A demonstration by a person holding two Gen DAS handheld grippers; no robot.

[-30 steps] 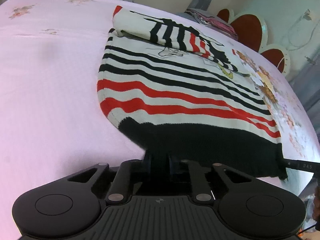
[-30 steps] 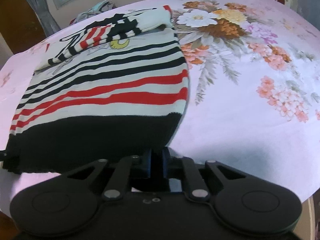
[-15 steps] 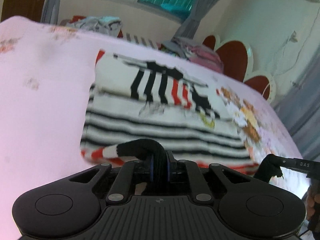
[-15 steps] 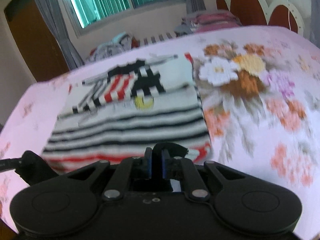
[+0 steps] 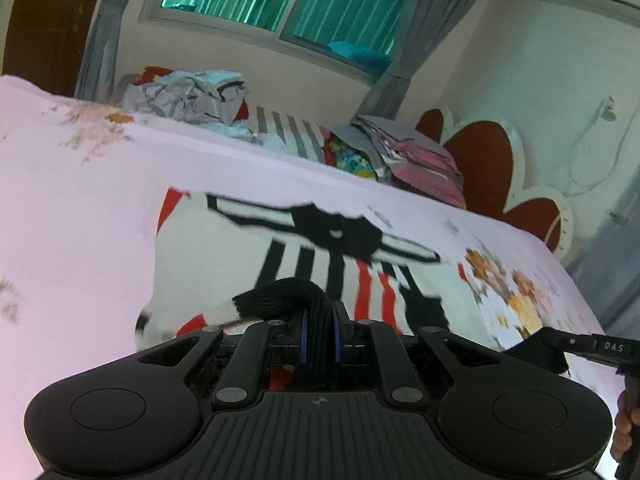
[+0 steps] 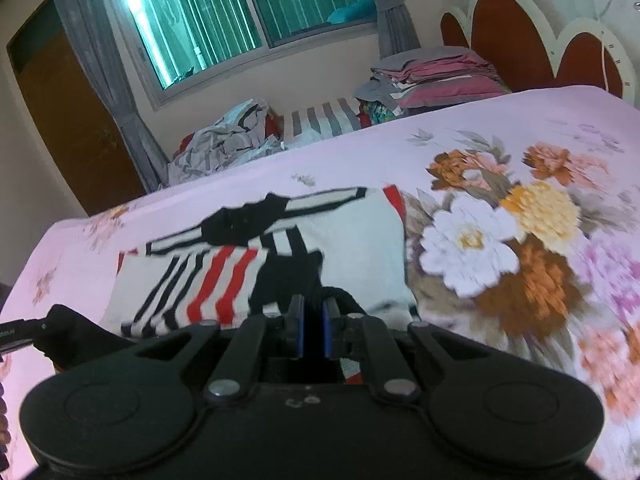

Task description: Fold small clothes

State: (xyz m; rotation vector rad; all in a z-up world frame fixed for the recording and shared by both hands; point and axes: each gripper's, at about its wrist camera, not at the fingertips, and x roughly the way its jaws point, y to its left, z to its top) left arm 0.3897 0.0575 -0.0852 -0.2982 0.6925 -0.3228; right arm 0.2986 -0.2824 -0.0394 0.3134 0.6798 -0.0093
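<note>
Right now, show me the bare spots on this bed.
Plain pink sheet left of the striped sweater is bare. The floral stretch on its right is also free. The bed's far side is crowded: rumpled clothes and a folded stack.

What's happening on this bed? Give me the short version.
A person is folding a small striped sweater on a pink floral bedsheet, with a handheld gripper in each hand. The left gripper and the right gripper are each shut on the sweater's black hem and hold it lifted above the rest of the garment, which lies flat with its sleeves folded across. Other clothes sit piled beyond the far edge of the bed.
</note>
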